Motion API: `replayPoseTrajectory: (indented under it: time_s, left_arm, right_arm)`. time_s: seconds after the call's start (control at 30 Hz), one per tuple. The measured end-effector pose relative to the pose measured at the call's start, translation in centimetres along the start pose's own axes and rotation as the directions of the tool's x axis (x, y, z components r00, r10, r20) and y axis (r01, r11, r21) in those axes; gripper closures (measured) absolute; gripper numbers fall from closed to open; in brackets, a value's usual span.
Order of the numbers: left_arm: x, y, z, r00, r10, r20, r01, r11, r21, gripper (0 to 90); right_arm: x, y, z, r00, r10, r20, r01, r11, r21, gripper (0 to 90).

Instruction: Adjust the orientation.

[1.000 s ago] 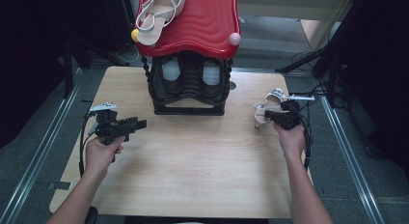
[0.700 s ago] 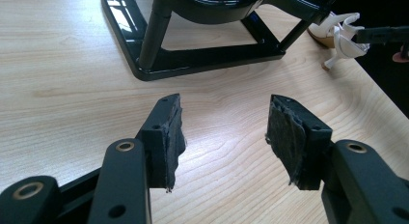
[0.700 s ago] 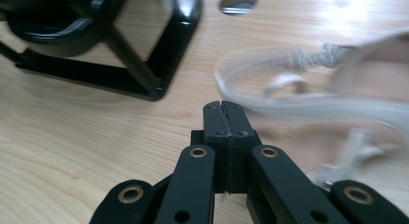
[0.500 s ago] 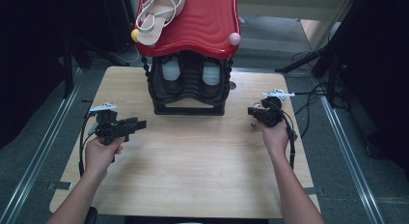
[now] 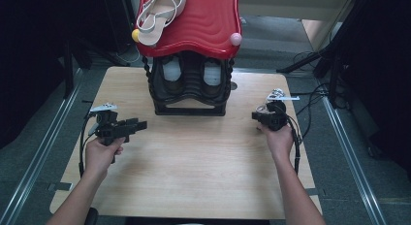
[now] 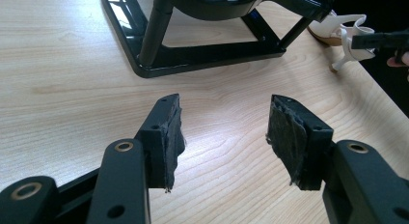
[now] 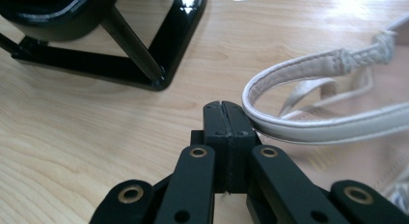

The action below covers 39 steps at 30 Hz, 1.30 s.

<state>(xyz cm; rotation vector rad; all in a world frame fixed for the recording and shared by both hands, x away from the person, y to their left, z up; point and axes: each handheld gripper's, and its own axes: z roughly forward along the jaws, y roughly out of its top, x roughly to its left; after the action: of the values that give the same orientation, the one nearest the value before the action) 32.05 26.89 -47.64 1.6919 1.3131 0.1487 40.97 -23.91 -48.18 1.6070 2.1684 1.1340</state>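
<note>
Check the left hand-held gripper (image 5: 140,124) first, near the left edge of the light wooden bench (image 5: 194,176). Released, jaws spread wide, bare wood between them. No shift in place or pose over the last second; treat as idle.

Turn next to the right hand-held gripper (image 5: 255,116), near the right edge of the bench. Moved within the last second: drawn in toward the bench's middle from a spot closer to the right edge, then settled slightly nearer the person. Now directly over the pale strappy leather sandal (image 7: 337,127), which lay plainly visible beside the tips a second ago and is now largely covered in the high view.

Confirm the jaw state in the right gripper view: clenched, pads pressed flat together, nothing pinched. Note the looped sandal strap curving just against the outer side of the tips, not between them. Judge the grasp as not yet made; expect an opening of the jaws and a small sideways correction before the strap can be taken.

Locate the same sandal (image 6: 345,33) in the left gripper view, flat on the bench beside the right foot of the black shoe rack (image 5: 189,106).

Farther back, observe the rack's red wavy top shelf (image 5: 203,21) at the far edge, carrying a matching pale sandal (image 5: 157,16). Unchanged; probable destination.
</note>
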Motion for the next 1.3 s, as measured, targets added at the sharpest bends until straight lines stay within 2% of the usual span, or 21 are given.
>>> replayPoseTrajectory:
  time_s: [0.43, 0.53, 0.63, 0.73, 0.83, 0.97, 1.17, 1.3]
  left_arm:
    - [0.2, 0.2, 0.3, 0.9998, -0.016, 0.014, 0.016, 0.9999, -0.006, 45.8]
    - [0.2, 0.3, 0.4, 0.9999, -0.003, 0.012, 0.003, 1.0000, 0.001, 45.8]
    - [0.1, 0.4, 0.7, 0.9998, -0.008, 0.018, 0.007, 1.0000, 0.005, 45.7]
    - [0.0, 0.5, 0.9, 0.9998, -0.003, 0.021, 0.003, 0.9999, 0.011, 45.6]
    - [0.0, 0.6, 1.0, 0.9997, 0.003, 0.023, -0.003, 0.9999, 0.015, 45.6]
    - [0.0, 0.6, 1.1, 0.9997, 0.000, 0.024, 0.000, 0.9998, 0.020, 45.5]
    - [0.0, 0.5, 1.1, 0.9997, 0.005, 0.022, -0.005, 0.9997, 0.024, 45.3]
    - [0.0, 0.4, 0.9, 0.9997, 0.010, 0.022, -0.011, 0.9995, 0.031, 45.3]
  right_arm:
    - [-1.6, -1.8, -2.5, 0.9992, 0.034, 0.023, -0.034, 0.999, -0.007, 90.0]
    - [-2.0, -2.0, -3.1, 0.9987, 0.043, 0.029, -0.042, 0.999, -0.013, 90.0]
    - [-2.3, -2.2, -3.6, 0.9987, 0.044, 0.028, -0.043, 0.999, -0.023, 90.0]
    - [-2.6, -2.3, -3.9, 0.9982, 0.040, 0.045, -0.039, 0.999, -0.026, 90.0]
    - [-2.8, -2.4, -4.0, 0.9981, 0.049, 0.037, -0.048, 0.998, -0.031, 90.0]
    - [-2.5, -2.2, -4.1, 0.9991, 0.038, 0.020, -0.037, 0.999, -0.034, 90.0]
    - [-1.6, -1.4, -4.8, 0.9997, 0.022, -0.004, -0.023, 0.997, -0.073, 88.4]
    - [-1.3, -0.9, -4.9, 1.0000, 0.006, -0.004, -0.006, 0.997, -0.083, 87.4]
